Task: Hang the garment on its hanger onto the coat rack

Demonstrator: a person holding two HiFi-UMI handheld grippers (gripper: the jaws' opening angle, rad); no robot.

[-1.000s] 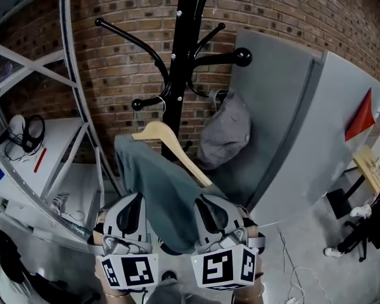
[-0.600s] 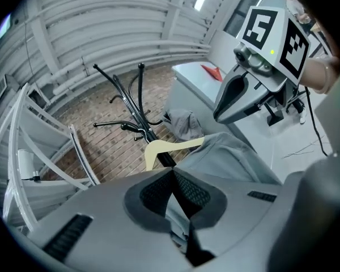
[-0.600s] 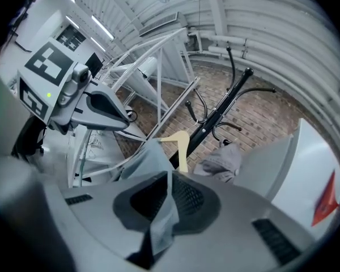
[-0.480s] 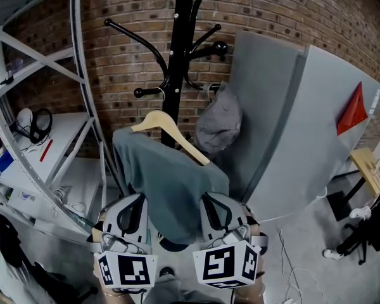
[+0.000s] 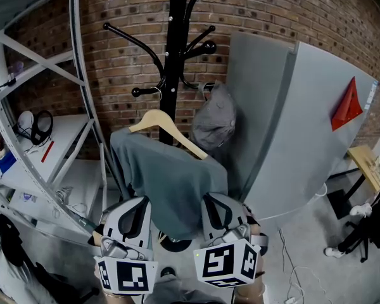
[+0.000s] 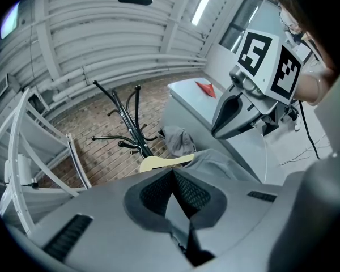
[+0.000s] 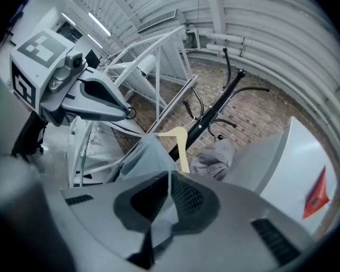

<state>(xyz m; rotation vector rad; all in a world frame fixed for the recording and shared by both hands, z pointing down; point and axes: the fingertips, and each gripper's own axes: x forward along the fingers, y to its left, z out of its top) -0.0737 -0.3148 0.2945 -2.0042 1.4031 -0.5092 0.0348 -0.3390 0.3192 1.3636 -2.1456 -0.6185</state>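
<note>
A grey-green garment (image 5: 168,176) is draped on a wooden hanger (image 5: 168,126) in front of the black coat rack (image 5: 174,43). The hanger's metal hook sits at the rack's low left arm (image 5: 149,92); I cannot tell whether it rests on it. My left gripper (image 5: 138,202) is shut on the garment's lower left edge, and a sliver of cloth shows between its jaws (image 6: 173,171). My right gripper (image 5: 211,201) is shut on the lower right edge, with cloth (image 7: 158,152) pinched in its jaws (image 7: 169,177). Both grippers point up from below the garment.
A grey cap (image 5: 214,122) hangs on the rack at the right. Behind it stands a tall grey panel (image 5: 285,119) bearing a red triangle (image 5: 345,103). A metal shelving frame (image 5: 82,106) with headphones (image 5: 35,128) fills the left. A person (image 5: 0,258) is at the lower left.
The head view has shifted slightly and the rack's base now shows beneath the garment. Hanger and garment stay by the rack's low left arm, both grippers still at the hem.
</note>
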